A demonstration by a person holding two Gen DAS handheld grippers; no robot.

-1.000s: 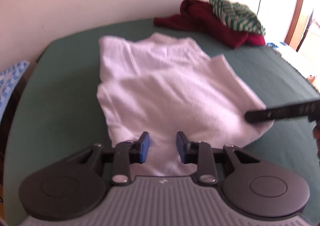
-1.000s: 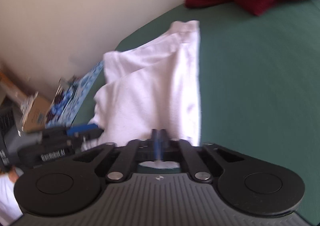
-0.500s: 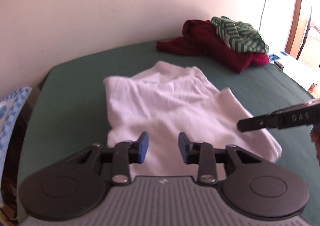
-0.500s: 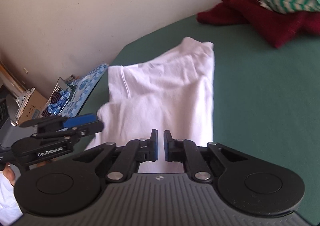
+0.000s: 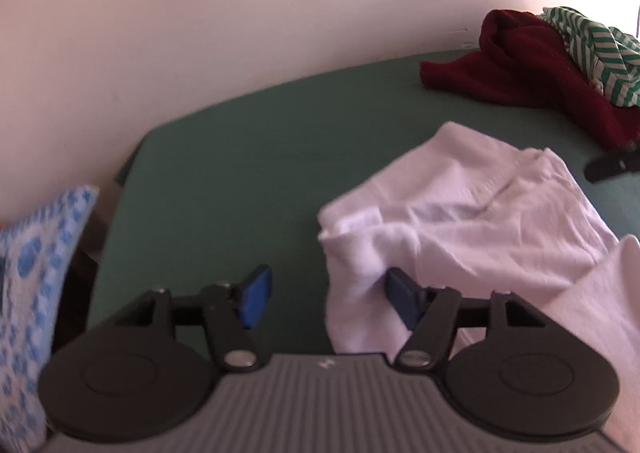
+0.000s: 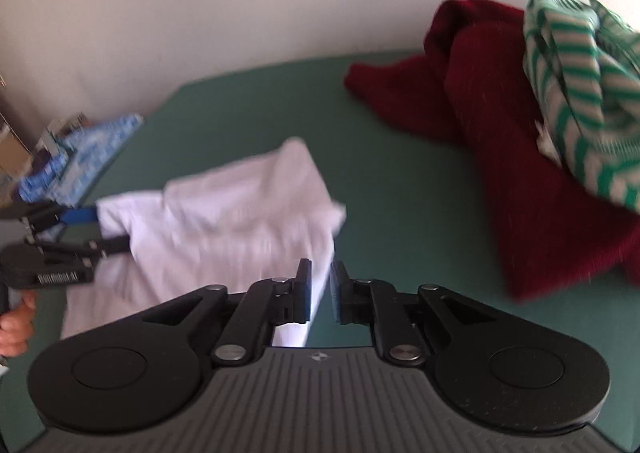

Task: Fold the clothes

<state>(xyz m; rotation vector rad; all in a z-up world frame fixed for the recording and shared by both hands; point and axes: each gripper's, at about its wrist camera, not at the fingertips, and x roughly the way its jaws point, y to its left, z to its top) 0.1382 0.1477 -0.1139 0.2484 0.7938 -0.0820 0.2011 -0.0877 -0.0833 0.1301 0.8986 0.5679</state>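
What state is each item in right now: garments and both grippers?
white shirt: partly folded, rumpled, flat on the green surface, not gripped.
maroon garment: unfolded heap at the far side.
green striped garment: crumpled on top of the maroon one.
left gripper: jaws have just been opening, wide apart, shirt edge between them, unpinched.
right gripper: jaws have just been opening, narrow gap, shirt edge released.

The left gripper (image 5: 326, 299), its jaws just opened wide and holding nothing, hangs over the green bedcover (image 5: 240, 181) at the near corner of the rumpled white shirt (image 5: 472, 221), maroon garment (image 5: 532, 81) beyond.
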